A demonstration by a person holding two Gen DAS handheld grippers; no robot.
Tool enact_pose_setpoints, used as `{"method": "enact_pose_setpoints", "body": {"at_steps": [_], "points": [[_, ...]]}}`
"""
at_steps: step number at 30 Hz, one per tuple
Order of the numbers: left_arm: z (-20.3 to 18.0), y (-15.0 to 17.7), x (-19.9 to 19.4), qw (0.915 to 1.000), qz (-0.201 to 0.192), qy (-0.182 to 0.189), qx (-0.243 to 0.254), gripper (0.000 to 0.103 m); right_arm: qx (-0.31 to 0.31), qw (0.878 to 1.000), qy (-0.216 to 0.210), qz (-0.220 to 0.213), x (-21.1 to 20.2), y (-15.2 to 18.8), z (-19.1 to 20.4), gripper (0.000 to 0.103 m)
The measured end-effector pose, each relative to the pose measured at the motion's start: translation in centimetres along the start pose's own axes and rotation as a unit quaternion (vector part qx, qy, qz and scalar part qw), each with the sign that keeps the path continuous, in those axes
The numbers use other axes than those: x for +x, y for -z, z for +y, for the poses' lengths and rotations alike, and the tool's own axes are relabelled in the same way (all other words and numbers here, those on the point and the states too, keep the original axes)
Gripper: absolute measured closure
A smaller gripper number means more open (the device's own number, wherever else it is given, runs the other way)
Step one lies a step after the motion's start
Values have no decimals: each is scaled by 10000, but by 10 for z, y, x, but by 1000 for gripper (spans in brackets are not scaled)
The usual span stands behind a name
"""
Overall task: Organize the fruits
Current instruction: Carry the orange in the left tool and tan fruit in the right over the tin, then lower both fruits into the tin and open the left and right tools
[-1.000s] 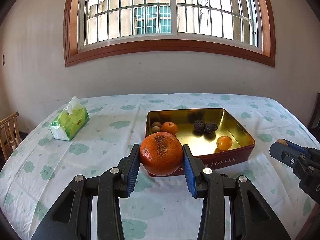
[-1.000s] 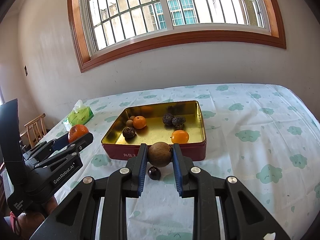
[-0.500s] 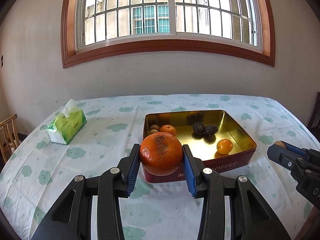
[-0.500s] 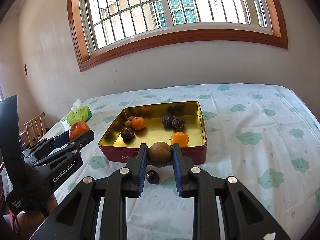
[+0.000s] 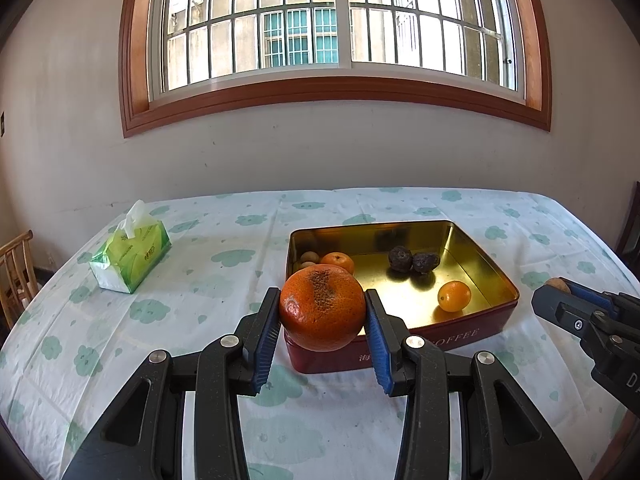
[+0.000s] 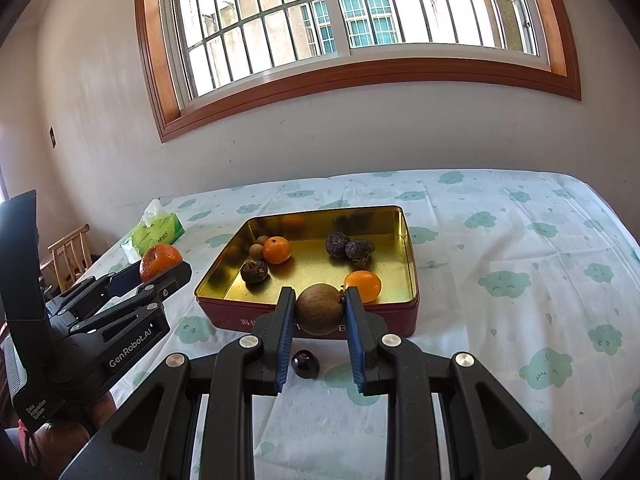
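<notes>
The left tongs pinch a big orange between their blue pads, just in front of the tin. The right tongs pinch a round brown fruit, also at the tin's front wall. A small dark fruit lies on the cloth in front of the tin, under the right tongs. More fruits sit inside the tin.

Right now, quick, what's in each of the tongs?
Left tongs: closed on the big orange.
Right tongs: closed on the brown round fruit.
</notes>
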State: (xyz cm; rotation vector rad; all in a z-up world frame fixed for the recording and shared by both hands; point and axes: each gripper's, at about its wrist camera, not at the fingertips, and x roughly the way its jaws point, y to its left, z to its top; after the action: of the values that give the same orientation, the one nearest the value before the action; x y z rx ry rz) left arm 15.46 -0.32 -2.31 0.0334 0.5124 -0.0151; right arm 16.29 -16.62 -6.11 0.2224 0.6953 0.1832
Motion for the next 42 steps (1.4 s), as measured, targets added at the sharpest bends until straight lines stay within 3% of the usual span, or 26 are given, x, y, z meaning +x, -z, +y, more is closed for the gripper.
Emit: {"method": "enact_pose_setpoints", "body": {"at_steps": [21,42], "points": [[-1,-9,19,10000,4,-16,79,61,22,10000,16,26,15,-6,-6,80],[3,-28,65,9998,93,-93,115,61,133,9997,84,173,62,-21,-24,80]]}}
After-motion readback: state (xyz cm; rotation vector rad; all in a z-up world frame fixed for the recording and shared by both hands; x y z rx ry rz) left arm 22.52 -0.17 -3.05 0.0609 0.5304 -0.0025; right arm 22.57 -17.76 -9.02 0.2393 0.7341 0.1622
